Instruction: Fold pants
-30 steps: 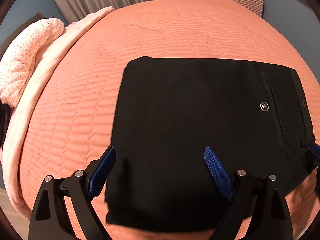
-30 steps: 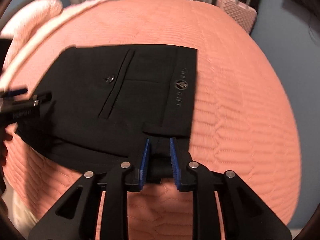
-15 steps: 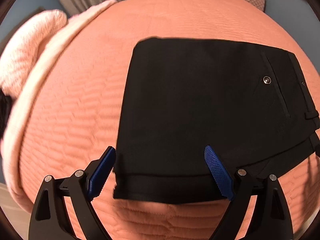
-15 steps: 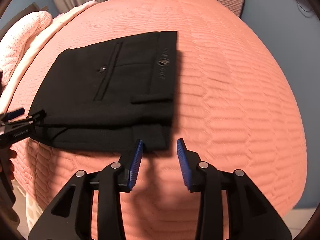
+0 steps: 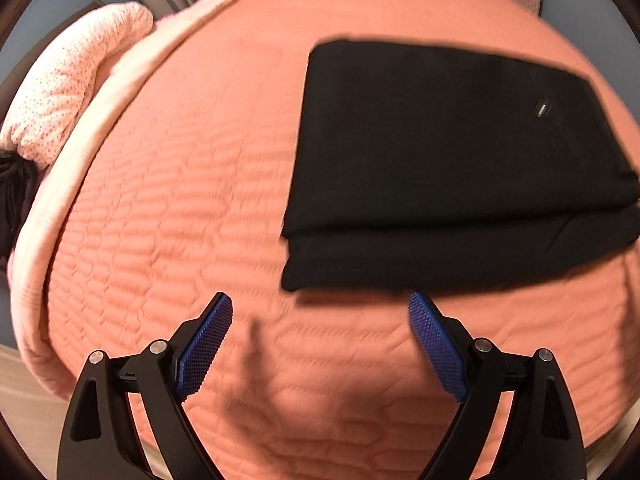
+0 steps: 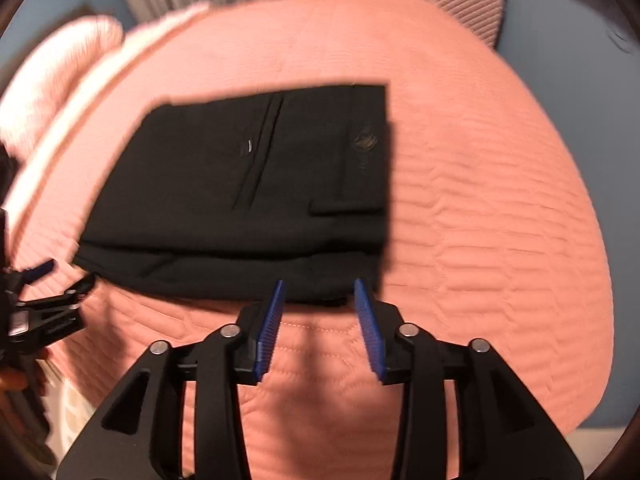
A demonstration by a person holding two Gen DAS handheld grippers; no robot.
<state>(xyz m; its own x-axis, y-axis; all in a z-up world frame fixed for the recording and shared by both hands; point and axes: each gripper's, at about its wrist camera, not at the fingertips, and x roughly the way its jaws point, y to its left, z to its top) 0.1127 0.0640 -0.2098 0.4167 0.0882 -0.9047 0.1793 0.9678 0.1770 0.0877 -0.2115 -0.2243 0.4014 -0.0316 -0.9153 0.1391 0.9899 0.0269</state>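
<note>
Coral quilted bedspread (image 5: pixel 200 160): black pants (image 5: pixel 460 152) folded flat, fold apparently finished. My left gripper (image 5: pixel 320 312) wide apart, empty; right gripper (image 6: pixel 320 292) just opened, nothing between pads.

Bed (image 5: pixel 192 184): bare quilt along the near edge and right side, open to both grippers. Obstacles: folded pants (image 6: pixel 256 200) mid-bed; pillow (image 5: pixel 68 92) and pale blanket (image 5: pixel 80 152) along the left edge; suitcase (image 6: pixel 464 8) beyond the far right corner.
</note>
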